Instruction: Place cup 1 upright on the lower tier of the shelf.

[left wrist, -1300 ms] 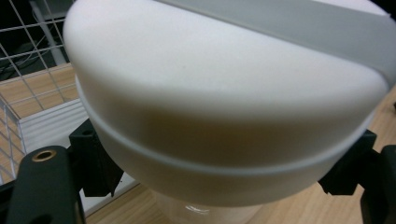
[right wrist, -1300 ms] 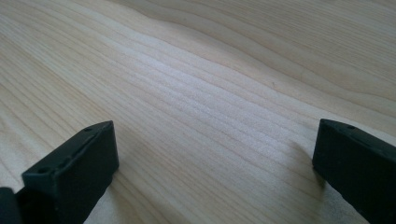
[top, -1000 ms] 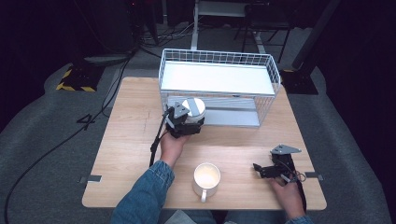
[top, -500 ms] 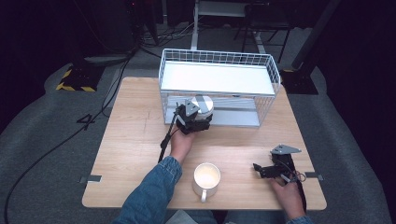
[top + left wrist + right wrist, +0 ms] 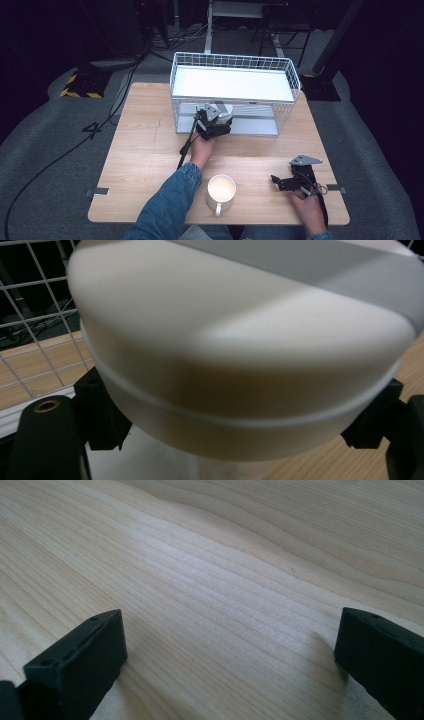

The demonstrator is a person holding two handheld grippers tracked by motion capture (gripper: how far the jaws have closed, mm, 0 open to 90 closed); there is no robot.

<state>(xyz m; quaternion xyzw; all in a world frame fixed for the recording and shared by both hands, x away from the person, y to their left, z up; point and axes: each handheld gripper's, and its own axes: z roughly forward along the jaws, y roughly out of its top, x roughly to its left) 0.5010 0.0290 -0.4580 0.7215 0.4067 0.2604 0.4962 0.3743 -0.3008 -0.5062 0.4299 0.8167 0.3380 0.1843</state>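
High view, risk: the left tool (image 5: 216,121) carries a round white ceramic cup (image 5: 223,109) right at the front of the white wire two-tier rack (image 5: 235,62), at the mouth of its lower shelf. The cup looks close to the upper tier's front bar, so I'd judge a knock against the wire, or a slip from the jaws, the likeliest mishap.
High view, left tool: clenched around the white cup, held by the person's left hand (image 5: 202,147) in a denim sleeve.
High view, right tool: the right tool (image 5: 286,181) rests low on the pale wooden tabletop (image 5: 140,145), well apart from the rack and carrying nothing.
High view, bystander: a second cream handled mug (image 5: 221,192) stands near the tabletop's front edge, between the two forearms — an elbow drawn back could catch it.
Left gripper view, grip: the cup's white wall (image 5: 240,360) sits between the black jaws, pinched on both sides; wire mesh shows behind.
Right gripper view, state: jaws spread wide — released, bare wood grain between them.
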